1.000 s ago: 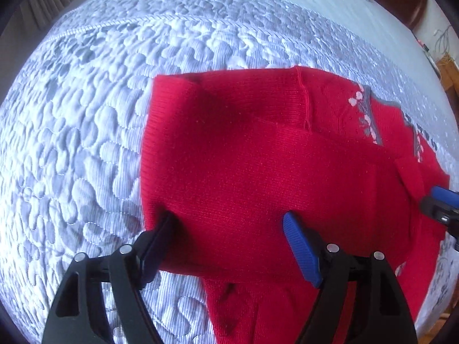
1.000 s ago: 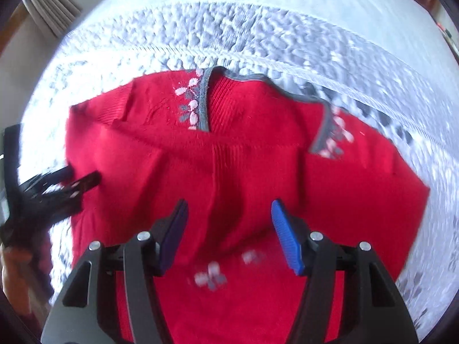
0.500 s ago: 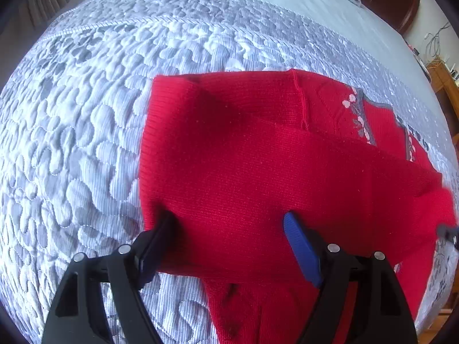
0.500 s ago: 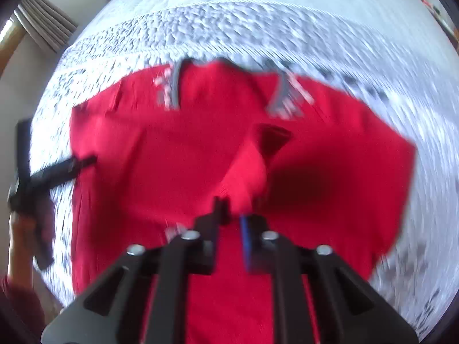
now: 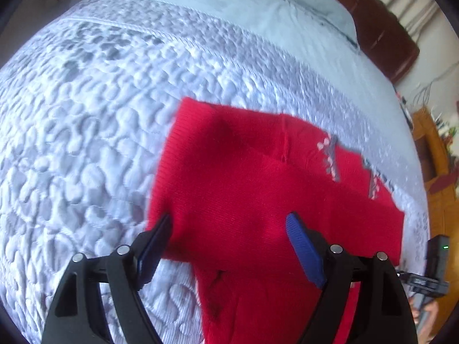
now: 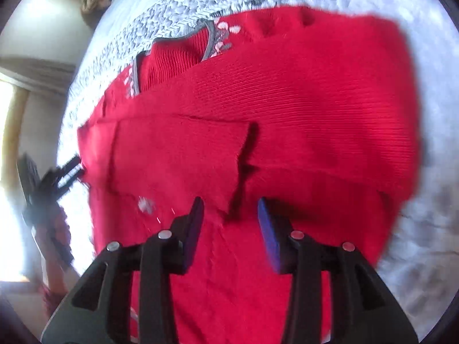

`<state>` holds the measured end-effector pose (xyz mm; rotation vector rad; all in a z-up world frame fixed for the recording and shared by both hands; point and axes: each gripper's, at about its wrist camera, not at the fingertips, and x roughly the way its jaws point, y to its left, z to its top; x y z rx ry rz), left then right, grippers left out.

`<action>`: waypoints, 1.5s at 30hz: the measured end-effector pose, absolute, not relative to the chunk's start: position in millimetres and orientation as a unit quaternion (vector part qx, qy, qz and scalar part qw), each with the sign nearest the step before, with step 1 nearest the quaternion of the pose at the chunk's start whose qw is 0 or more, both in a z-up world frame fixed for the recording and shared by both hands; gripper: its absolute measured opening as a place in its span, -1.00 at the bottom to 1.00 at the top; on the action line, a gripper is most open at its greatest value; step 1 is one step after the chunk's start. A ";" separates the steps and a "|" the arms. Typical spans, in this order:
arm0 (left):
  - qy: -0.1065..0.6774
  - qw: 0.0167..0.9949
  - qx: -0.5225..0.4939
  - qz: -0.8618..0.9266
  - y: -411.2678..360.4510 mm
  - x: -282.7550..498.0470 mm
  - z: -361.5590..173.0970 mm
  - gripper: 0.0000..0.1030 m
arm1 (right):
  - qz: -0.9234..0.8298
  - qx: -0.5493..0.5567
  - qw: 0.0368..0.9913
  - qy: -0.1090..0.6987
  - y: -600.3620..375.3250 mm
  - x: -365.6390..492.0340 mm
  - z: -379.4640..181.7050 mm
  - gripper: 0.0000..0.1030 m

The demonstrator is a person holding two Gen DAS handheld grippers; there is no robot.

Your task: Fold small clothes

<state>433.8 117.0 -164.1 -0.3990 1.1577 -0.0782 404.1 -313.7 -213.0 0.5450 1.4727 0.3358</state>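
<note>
A small red knit sweater point(image 5: 258, 189) with a grey neckline and pale flower stitching lies on the quilted bed cover, both sleeves folded across its body. It also fills the right wrist view point(image 6: 287, 114). My left gripper point(image 5: 229, 235) is open and empty, hovering over the sweater's folded left sleeve edge. My right gripper point(image 6: 229, 218) is open and empty, just above the cuff of the sleeve folded inward point(image 6: 183, 157). The left gripper shows in the right wrist view point(image 6: 66, 172) at the sweater's left edge.
The white-grey quilted cover point(image 5: 86, 132) spreads left and beyond the sweater. A brown headboard point(image 5: 381, 28) and a wooden cabinet point(image 5: 439, 177) stand at the far right. A wall and bright window point(image 6: 17, 114) lie left in the right wrist view.
My right gripper shut on the right sleeve, carried it across the sweater's body, and has now opened and let it go. My left gripper pulled back slightly, staying open.
</note>
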 end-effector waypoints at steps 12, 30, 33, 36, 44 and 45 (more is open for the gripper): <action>0.502 0.850 -0.163 -0.003 148.3 430.9 -135.4 0.59 | 0.174 0.152 0.780 0.581 -312.7 410.3 -125.9 -0.91; 0.543 0.840 -0.014 0.001 47.2 459.6 -182.1 0.59 | 0.087 0.204 0.756 0.616 -400.5 429.3 -189.5 -0.48; 0.552 0.834 -0.015 0.007 44.2 467.7 -189.6 0.59 | 0.093 0.205 0.767 0.601 -400.5 435.8 -183.2 -0.87; 0.557 0.830 -0.028 0.017 46.7 471.0 -200.9 0.62 | 0.072 0.175 0.777 0.600 -401.0 437.6 -177.7 -0.89; 0.551 0.834 -0.030 0.021 45.6 463.6 -199.7 0.66 | 0.046 0.161 0.782 0.600 -400.9 430.4 -193.7 -0.82; 0.553 0.833 -0.033 0.019 46.9 458.9 -196.6 0.64 | 0.047 0.153 0.786 0.597 -399.7 421.2 -187.2 -0.65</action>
